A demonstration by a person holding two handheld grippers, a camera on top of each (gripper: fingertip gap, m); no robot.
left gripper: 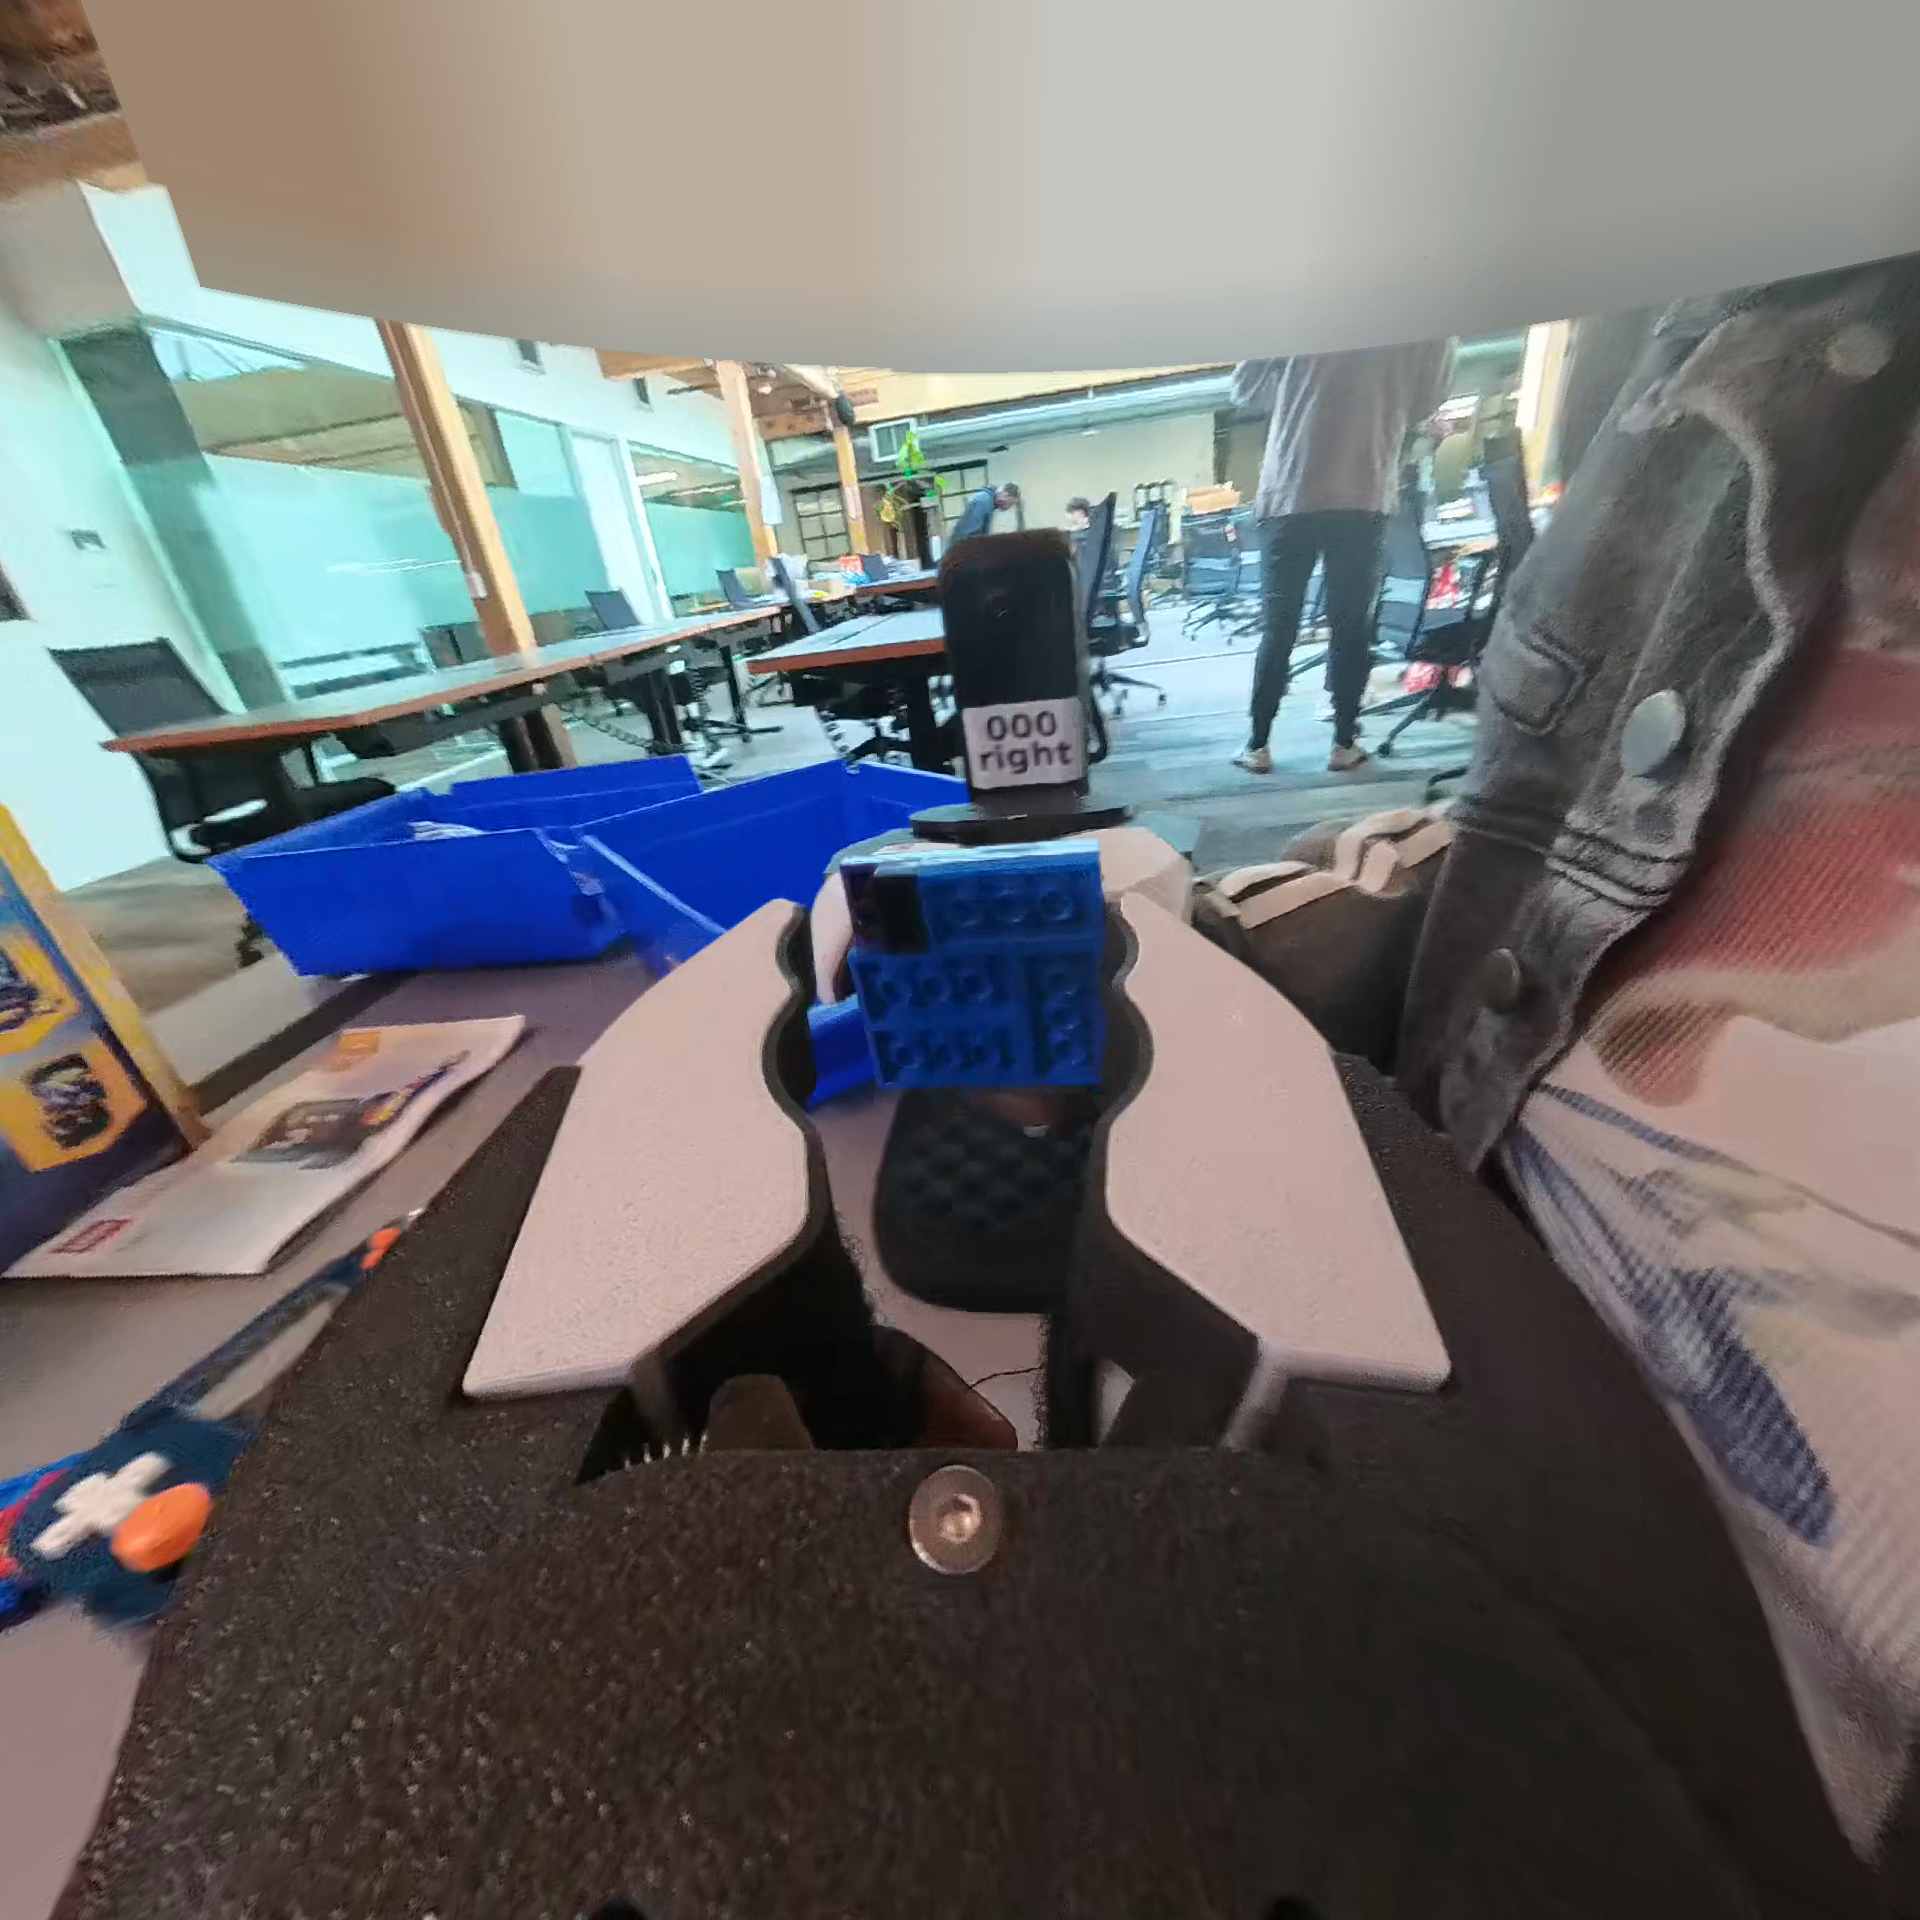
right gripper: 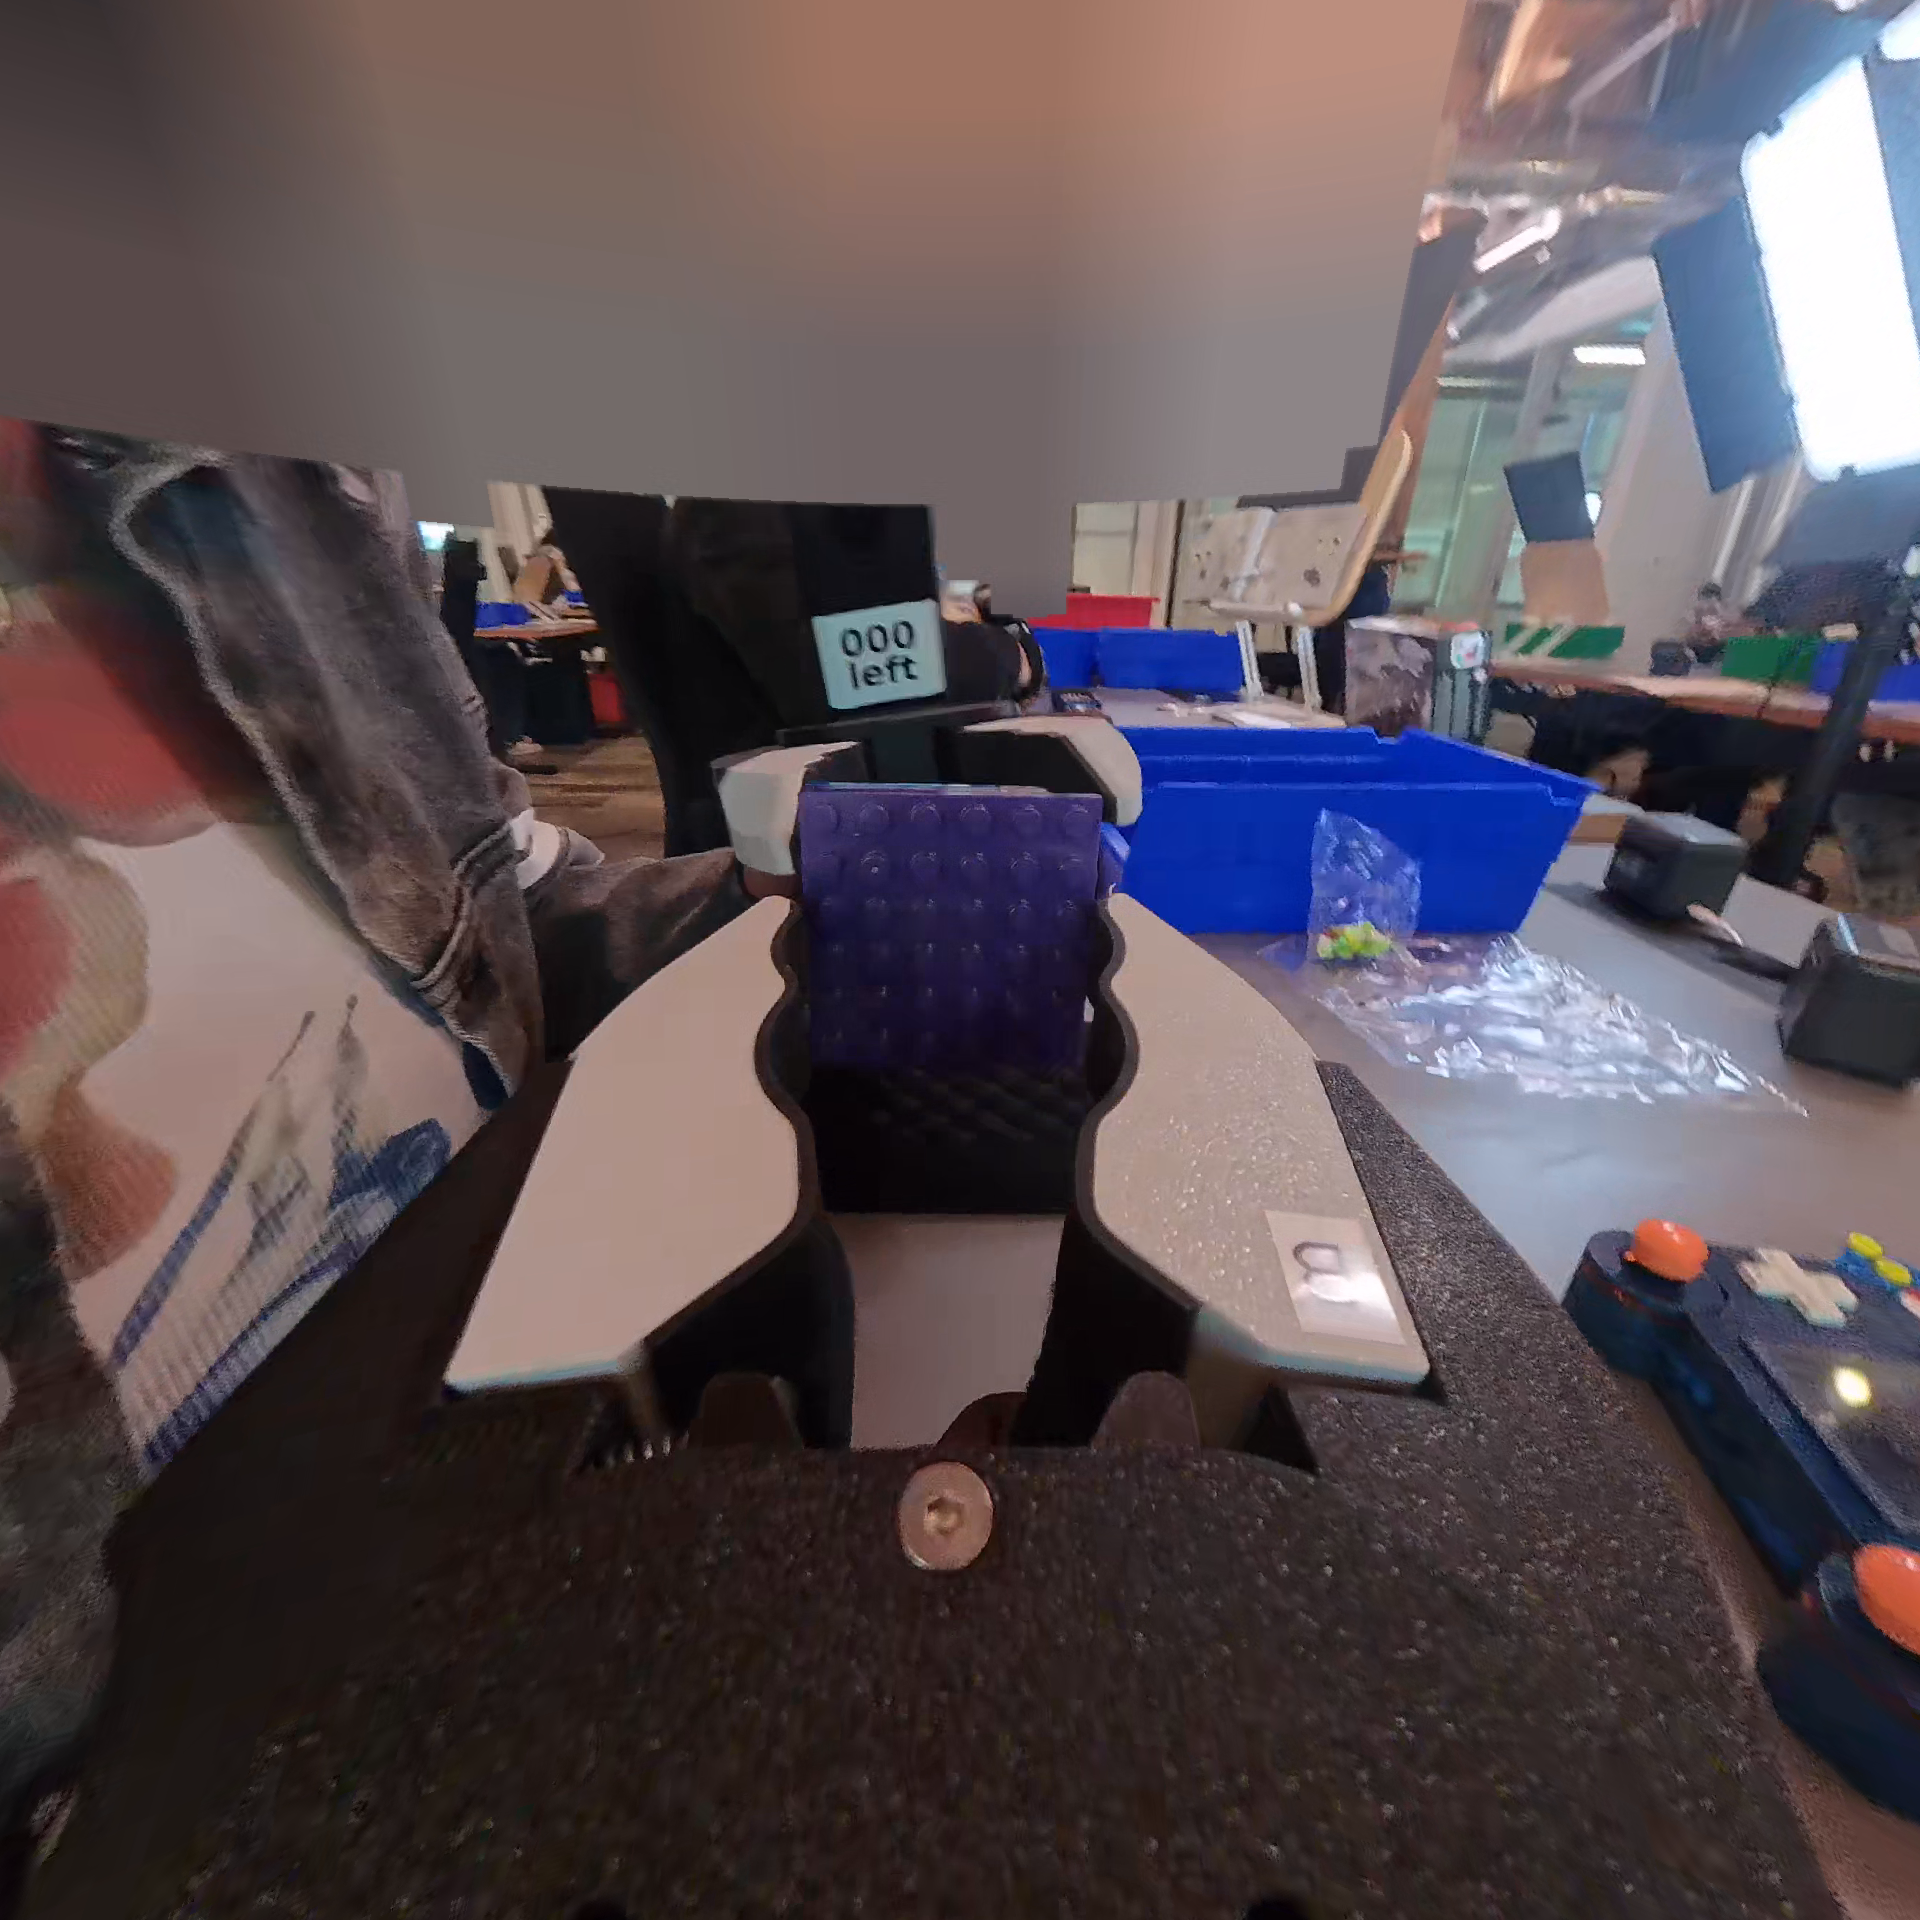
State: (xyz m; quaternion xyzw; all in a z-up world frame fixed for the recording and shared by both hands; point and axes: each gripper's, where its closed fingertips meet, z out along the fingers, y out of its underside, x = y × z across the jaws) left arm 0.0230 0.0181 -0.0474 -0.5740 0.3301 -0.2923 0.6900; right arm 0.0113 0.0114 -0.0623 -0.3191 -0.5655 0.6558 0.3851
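Note:
A flat brick assembly is held upright between my two grippers, which face each other above a grey table (right gripper: 1558,1143). In the left wrist view its blue underside (left gripper: 977,966) sits between the fingertips of my left gripper (left gripper: 961,935), which is shut on it. In the right wrist view its purple studded face (right gripper: 951,914) fills the gap of my right gripper (right gripper: 945,925), which is also shut on it. The right gripper's white fingers (left gripper: 1153,862) show behind the assembly. The left gripper's white fingers (right gripper: 758,810) show behind its top.
Blue bins (left gripper: 416,883) (right gripper: 1330,831) stand on the table. A booklet (left gripper: 312,1132) and a printed box (left gripper: 52,1039) lie to the left. A dark blue brick-built game controller (right gripper: 1766,1351) (left gripper: 104,1507), plastic bags (right gripper: 1507,1018) and black devices (right gripper: 1849,997) are nearby. A person's jacket (left gripper: 1662,727) is close. My two grippers' fingertips are within a few centimetres of each other. About 20 centimetres separates my right fingertips from the dark blue brick-built game controller (right gripper: 1766,1351).

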